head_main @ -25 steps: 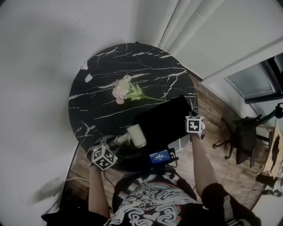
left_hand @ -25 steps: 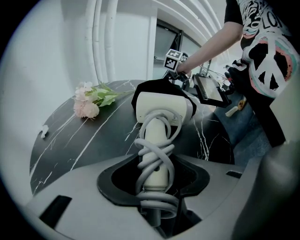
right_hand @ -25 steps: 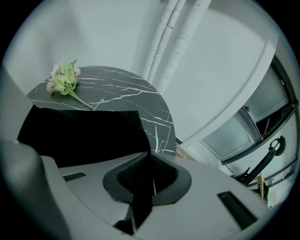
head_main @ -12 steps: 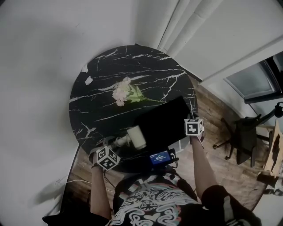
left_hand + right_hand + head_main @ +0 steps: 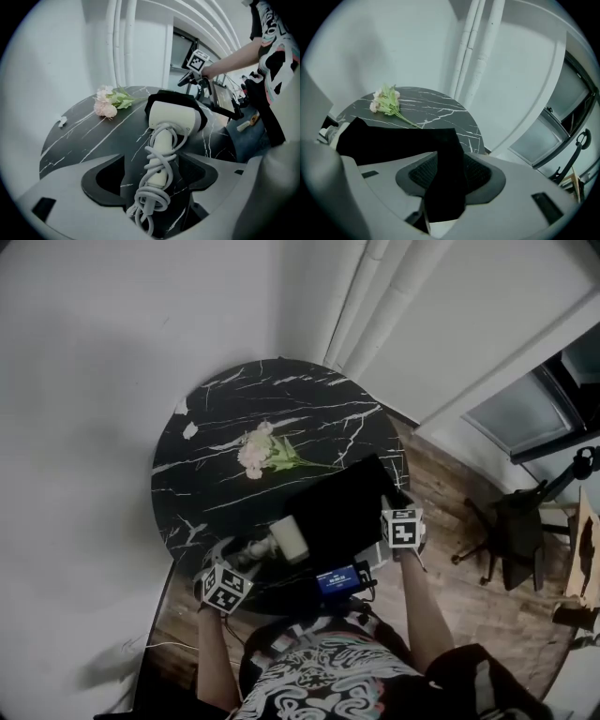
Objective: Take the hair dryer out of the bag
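Note:
A cream hair dryer (image 5: 289, 540) lies on the black marble table (image 5: 216, 427), its head at the mouth of the black bag (image 5: 342, 507). Its cord-wrapped handle (image 5: 157, 164) points toward my left gripper (image 5: 239, 561). That gripper's (image 5: 152, 177) jaws have just been opening and now stand wide, with the handle between them and a gap on each side. My right gripper (image 5: 388, 514) is at the bag's right corner. Its (image 5: 450, 176) jaws have just been opening too. A fold of the bag (image 5: 445, 187) still hangs loose between the pads.
A pink flower sprig (image 5: 261, 448) lies mid-table beyond the bag. A small device with a blue screen (image 5: 339, 576) sits at the near table edge. An office chair (image 5: 516, 531) stands on the wood floor at the right. White wall and pipes stand behind the table.
Both grippers' jaws have opened. The right gripper has drawn back toward the near edge, off the bag's corner. The hair dryer and bag lie where they were.

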Tool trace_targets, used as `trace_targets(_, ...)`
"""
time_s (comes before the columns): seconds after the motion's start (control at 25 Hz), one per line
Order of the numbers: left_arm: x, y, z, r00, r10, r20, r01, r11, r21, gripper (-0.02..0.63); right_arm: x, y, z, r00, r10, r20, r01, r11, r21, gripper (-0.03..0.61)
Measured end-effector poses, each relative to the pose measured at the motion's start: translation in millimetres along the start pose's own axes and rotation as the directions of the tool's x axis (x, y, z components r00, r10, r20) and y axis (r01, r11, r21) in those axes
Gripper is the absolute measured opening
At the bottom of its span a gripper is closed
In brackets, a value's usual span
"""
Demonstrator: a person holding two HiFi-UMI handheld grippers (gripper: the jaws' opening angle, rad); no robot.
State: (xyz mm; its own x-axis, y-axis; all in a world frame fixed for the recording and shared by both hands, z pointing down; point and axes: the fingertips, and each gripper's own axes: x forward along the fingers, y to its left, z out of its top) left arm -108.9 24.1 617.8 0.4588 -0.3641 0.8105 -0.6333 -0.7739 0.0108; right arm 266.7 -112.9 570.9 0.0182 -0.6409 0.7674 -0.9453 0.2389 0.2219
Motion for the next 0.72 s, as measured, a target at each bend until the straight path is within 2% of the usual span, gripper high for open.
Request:
trace_targets(0.12,-18,3,5,0.997,0.048,0.064,-0.046,0.998,-0.038,0.350,-23,30,8,0.994,0.092,0.054,-0.093,0.995,0.023,0.132)
trace_targets(0.2,-30,3,15,0.988,0.088,0.123,-0.083,0.996,-0.044,0.350,-42,54,14,0.977,0.187,0.105,-0.191,0.981,0.036,0.132)
trace_targets(0.28,-43,4,28,0.971,0.133,0.199,-0.126,0.991,-0.049,0.350,-65,74,22,0.955,0.246,0.164,-0.254,0.967,0.031,0.132)
trace_targets(0.36,-56,7,42,0.945,0.180,0.273,-0.170,0.984,-0.060,0.350,-86,90,27,0.939,0.269,0.213,-0.281,0.959,0.027,0.132)
trace_targets(0.44,-69,9,58,0.908,0.221,0.355,-0.204,0.975,-0.085,0.350,-104,104,29,0.924,0.281,0.260,-0.303,0.952,0.048,0.130)
trace_targets(0.56,-87,3,79,0.856,0.245,0.456,-0.206,0.969,-0.133,0.347,-131,119,28,0.897,0.299,0.325,-0.339,0.938,0.074,0.130)
trace_targets(0.6,-93,1,85,0.843,0.254,0.474,-0.216,0.967,-0.135,0.328,-140,123,28,0.889,0.303,0.343,-0.347,0.935,0.071,0.129)
trace_targets(0.64,-99,-2,89,0.832,0.270,0.485,-0.236,0.963,-0.132,0.250,-148,127,27,0.881,0.310,0.358,-0.354,0.933,0.065,0.123)
trace_targets(0.68,-107,-3,93,0.821,0.293,0.489,-0.263,0.956,-0.131,0.094,-158,132,27,0.871,0.320,0.371,-0.365,0.929,0.055,0.065)
trace_targets(0.72,-116,-4,97,0.810,0.321,0.491,-0.289,0.947,-0.142,0.015,-168,137,29,0.860,0.333,0.386,-0.377,0.925,0.042,0.025)
